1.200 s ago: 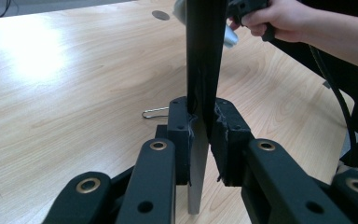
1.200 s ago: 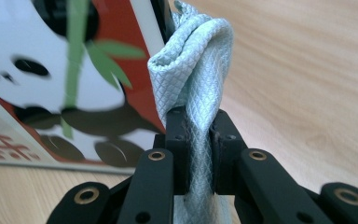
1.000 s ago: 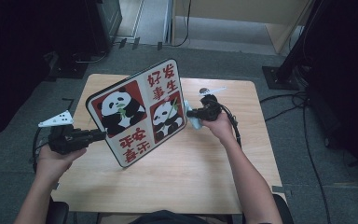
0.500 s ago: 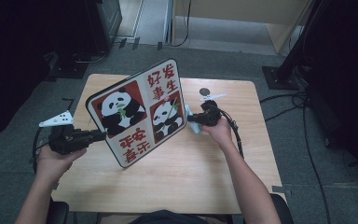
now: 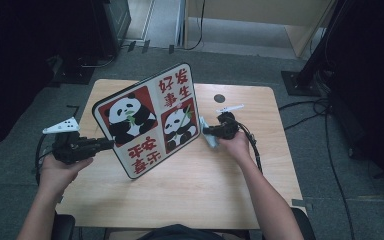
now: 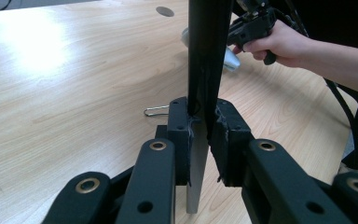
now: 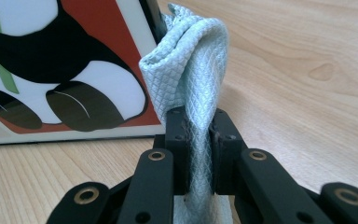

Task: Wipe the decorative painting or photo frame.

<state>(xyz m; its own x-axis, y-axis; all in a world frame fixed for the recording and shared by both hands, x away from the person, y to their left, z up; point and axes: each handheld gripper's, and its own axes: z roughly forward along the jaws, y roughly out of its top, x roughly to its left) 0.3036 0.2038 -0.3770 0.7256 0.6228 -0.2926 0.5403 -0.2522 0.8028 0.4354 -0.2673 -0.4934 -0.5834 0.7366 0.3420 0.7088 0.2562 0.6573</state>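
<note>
While the panda board stood tilted on its near corner on the tabletop, the left claw pinched its left edge — in the left gripper view the board's dark edge rose upright between the two pads, which pressed on it from either side. The board's printed face, with two pandas and red characters on white and red panels, was turned toward the person. The left hand gripped its tool just off the tabletop's left edge.

To the right of the board, the right claw was pinched on a pale blue-grey cloth. In the right gripper view the cloth, quilted in a diamond pattern, bunched up out of the pressed jaws and its top touched the board's right edge, beside a panda's black legs. The right hand held that tool low over the tabletop, its cable trailing back along the forearm.

A small wire clip lay on the wood beyond the left claw, and a round dark grommet sat near the far edge.
</note>
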